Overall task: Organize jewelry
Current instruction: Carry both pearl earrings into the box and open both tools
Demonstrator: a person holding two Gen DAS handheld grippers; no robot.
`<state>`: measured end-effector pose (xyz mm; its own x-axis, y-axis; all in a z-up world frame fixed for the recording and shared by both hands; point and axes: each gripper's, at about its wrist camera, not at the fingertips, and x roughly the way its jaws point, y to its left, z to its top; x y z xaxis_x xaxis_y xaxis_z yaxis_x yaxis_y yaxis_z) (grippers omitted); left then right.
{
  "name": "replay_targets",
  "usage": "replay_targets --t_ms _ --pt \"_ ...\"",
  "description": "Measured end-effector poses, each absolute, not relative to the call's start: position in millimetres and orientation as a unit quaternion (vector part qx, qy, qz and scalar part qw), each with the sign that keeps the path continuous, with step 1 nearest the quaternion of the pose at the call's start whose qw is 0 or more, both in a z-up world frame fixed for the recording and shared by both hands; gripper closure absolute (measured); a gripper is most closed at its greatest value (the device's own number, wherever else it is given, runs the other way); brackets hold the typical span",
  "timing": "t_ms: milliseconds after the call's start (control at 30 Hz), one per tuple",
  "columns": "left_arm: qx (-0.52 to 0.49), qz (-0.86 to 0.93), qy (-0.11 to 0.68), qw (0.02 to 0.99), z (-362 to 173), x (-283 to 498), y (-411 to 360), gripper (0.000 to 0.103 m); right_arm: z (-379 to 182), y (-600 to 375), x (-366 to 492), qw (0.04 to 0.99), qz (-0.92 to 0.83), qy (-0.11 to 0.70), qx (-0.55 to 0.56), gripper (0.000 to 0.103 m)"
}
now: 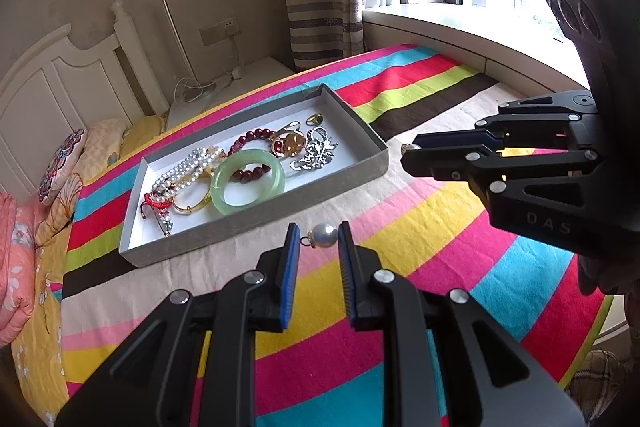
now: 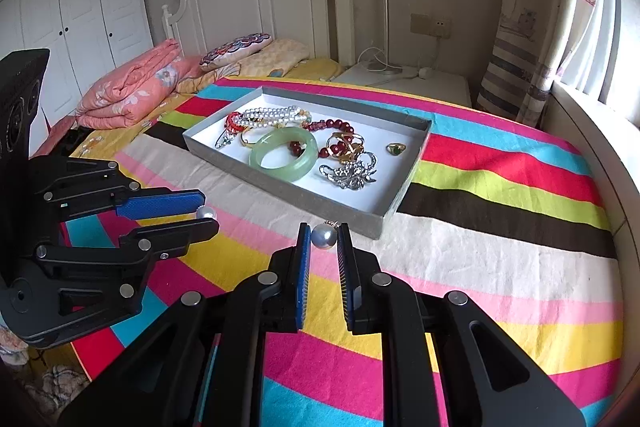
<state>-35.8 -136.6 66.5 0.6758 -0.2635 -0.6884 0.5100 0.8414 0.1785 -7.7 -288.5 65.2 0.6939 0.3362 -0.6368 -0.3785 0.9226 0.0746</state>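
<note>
A grey tray (image 1: pixel 360 183) (image 2: pixel 316 205) on the striped bedspread holds a green jade bangle (image 1: pixel 248 181) (image 2: pixel 284 155), pearl strands (image 1: pixel 188 167) (image 2: pixel 272 115), red beads, a gold bangle, a silver brooch (image 1: pixel 316 153) (image 2: pixel 352 175) and a green-stone ring (image 2: pixel 396 148). My left gripper (image 1: pixel 319 241) (image 2: pixel 206 213) is shut on a pearl earring (image 1: pixel 324 235) (image 2: pixel 206 213) in front of the tray. My right gripper (image 2: pixel 323 237) (image 1: pixel 408 149) is shut on a second pearl earring (image 2: pixel 324 235), whose gold end (image 1: pixel 406 147) shows at its tips, just before the tray's near corner.
The striped bedspread (image 2: pixel 480 267) covers the bed. A folded pink quilt (image 2: pixel 132 87) and pillows lie by the white headboard (image 2: pixel 248 3). A white nightstand (image 2: pixel 404 83) with cables stands behind the tray. The window ledge (image 1: pixel 440 27) and curtain run along the bed's far side.
</note>
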Motion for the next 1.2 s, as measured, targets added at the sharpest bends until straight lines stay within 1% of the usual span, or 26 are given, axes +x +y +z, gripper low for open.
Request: replay_targets --t_ms 267,667,867,1067,1200 --pt "0.176 -0.202 0.331 0.905 88.2 -4.7 -136.3 0.084 74.6 -293.4 16.2 0.924 0.188 0.333 -0.024 0.088" --pt "0.118 -0.183 0.34 0.915 120.9 64.1 -128.6 0.084 85.9 -299.0 60.0 0.927 0.178 0.329 -0.016 0.088" --pt "0.094 -0.17 0.362 0.912 116.7 96.1 -116.5 0.084 78.2 -286.0 79.1 0.918 0.196 0.344 0.009 0.088" --pt "0.065 -0.172 0.391 0.902 106.5 126.7 -109.8 0.084 78.8 -262.7 94.7 0.923 0.185 0.336 -0.023 0.088" --pt "0.071 -0.18 0.4 0.896 101.1 144.3 -124.4 0.084 75.7 -269.8 119.8 0.923 0.161 0.348 -0.024 0.088"
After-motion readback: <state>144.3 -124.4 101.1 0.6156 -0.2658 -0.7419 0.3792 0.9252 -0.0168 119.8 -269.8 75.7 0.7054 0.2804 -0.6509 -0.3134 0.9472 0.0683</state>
